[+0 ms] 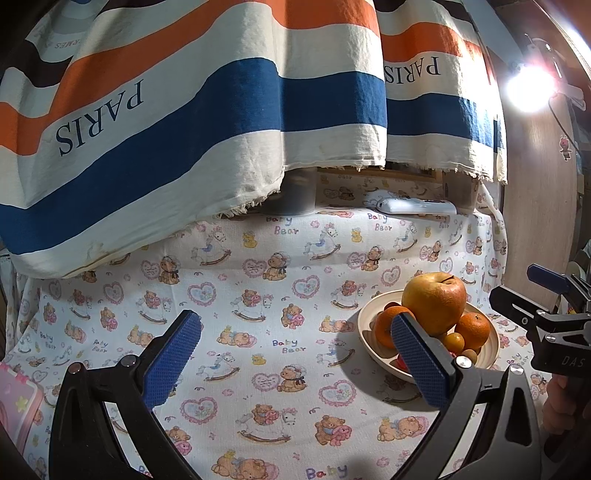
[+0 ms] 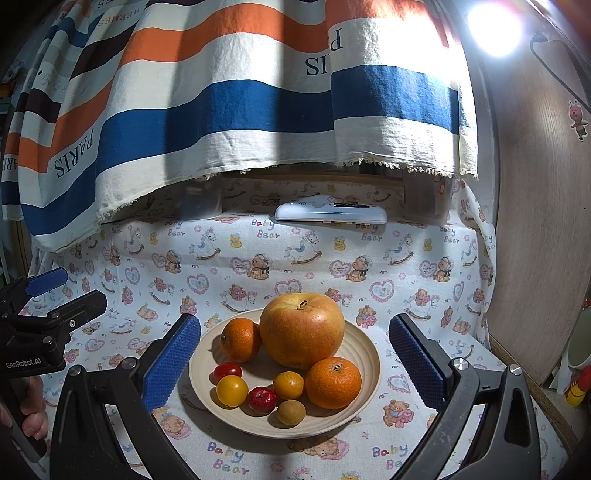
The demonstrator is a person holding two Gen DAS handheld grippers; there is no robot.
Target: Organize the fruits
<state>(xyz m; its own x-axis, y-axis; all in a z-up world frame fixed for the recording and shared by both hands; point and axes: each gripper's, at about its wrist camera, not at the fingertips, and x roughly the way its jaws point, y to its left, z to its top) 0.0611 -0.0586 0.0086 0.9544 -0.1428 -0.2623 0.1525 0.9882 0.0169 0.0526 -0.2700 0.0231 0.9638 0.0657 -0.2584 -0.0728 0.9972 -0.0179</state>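
Note:
A cream plate (image 2: 364, 350) holds a large apple (image 2: 302, 329), two oranges (image 2: 241, 339) (image 2: 333, 382) and several small red, yellow and brown fruits (image 2: 232, 390). My right gripper (image 2: 294, 360) is open and empty, its pads on either side of the plate. My left gripper (image 1: 295, 363) is open and empty over bare cloth; the plate (image 1: 369, 314) with the apple (image 1: 434, 301) lies behind its right pad (image 1: 419, 362). The right gripper also shows at the right edge of the left wrist view (image 1: 546, 291), the left gripper at the left edge of the right wrist view (image 2: 55, 291).
A teddy-bear cloth (image 2: 258, 266) covers the table. A striped PARIS cloth (image 2: 221, 110) hangs at the back. A white remote (image 2: 330, 213) lies under it. A bright lamp (image 2: 495, 27) and wooden panel (image 2: 535, 221) stand on the right. A pink box (image 1: 18, 402) sits at left.

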